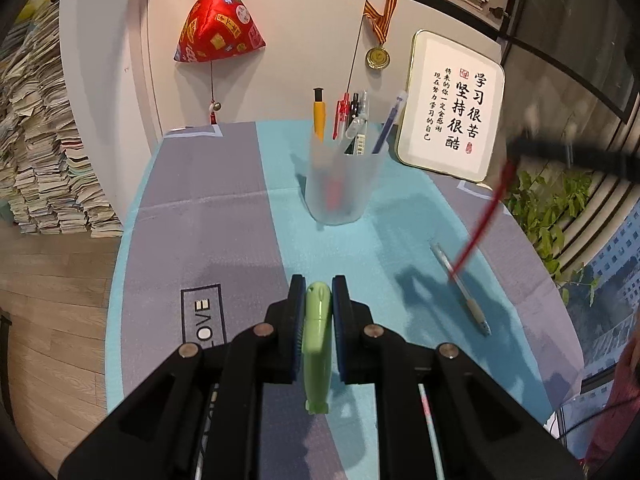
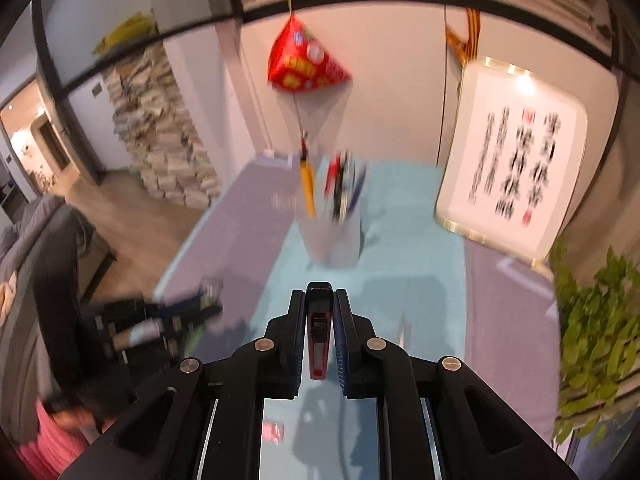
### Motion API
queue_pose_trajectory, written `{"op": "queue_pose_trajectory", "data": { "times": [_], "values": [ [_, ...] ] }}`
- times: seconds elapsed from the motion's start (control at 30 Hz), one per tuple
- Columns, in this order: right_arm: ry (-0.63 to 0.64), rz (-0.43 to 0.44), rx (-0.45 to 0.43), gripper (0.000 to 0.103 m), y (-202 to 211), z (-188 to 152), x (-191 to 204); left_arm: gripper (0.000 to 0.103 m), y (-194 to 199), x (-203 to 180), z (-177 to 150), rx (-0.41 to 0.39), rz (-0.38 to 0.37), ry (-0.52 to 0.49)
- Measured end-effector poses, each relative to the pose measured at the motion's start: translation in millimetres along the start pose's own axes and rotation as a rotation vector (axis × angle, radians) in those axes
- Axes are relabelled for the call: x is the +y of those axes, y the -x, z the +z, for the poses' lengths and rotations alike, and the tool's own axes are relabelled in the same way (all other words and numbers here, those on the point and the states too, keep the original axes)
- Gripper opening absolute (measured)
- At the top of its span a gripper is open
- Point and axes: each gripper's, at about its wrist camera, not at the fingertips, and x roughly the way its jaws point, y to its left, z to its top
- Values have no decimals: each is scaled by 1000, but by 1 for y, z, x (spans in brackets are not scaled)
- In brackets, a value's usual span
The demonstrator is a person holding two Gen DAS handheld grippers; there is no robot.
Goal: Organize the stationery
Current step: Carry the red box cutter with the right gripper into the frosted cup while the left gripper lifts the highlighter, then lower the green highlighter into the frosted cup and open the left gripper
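Green plastic, light and slick, the correction-tape dispenser [image 1: 317,340] sits pinched mid-body in the left gripper [image 1: 318,286] above the mat [image 1: 224,216], while the right gripper [image 2: 319,300] clamps a red pen [image 2: 319,340] (blurred) short of the frosted cup [image 1: 340,184].

A frosted translucent pen cup [image 1: 342,176] stands upright on the mat, filled with pens that lean at angles: a yellow one, red ones, a black one and a blue one. A light green marker [image 1: 317,340] is held lengthwise. A red pen [image 2: 319,334] with a black end is gripped. A clear pen [image 1: 460,288] lies flat, right of the cup.
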Motion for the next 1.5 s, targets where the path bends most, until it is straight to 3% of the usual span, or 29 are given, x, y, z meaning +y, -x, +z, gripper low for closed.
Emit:
{"op": "queue_pose_trajectory", "data": {
  "times": [0.2,0.37,0.57,0.73,1.5],
  "values": [
    [-25,-15,-66,14,5,52,3,11,6,6,1,-13,19,6],
    [-43,-49,-124,14,-6,77,7,11,9,12,1,-23,21,23],
    [-78,-72,-124,14,-31,94,0,11,14,18,-1,-35,37,24],
    [-74,-103,-115,14,-54,92,-4,12,15,20,-1,-38,44,25],
    [-56,-96,50,14,-112,45,-10,12,8,18,0,-29,38,29]
  ]
}}
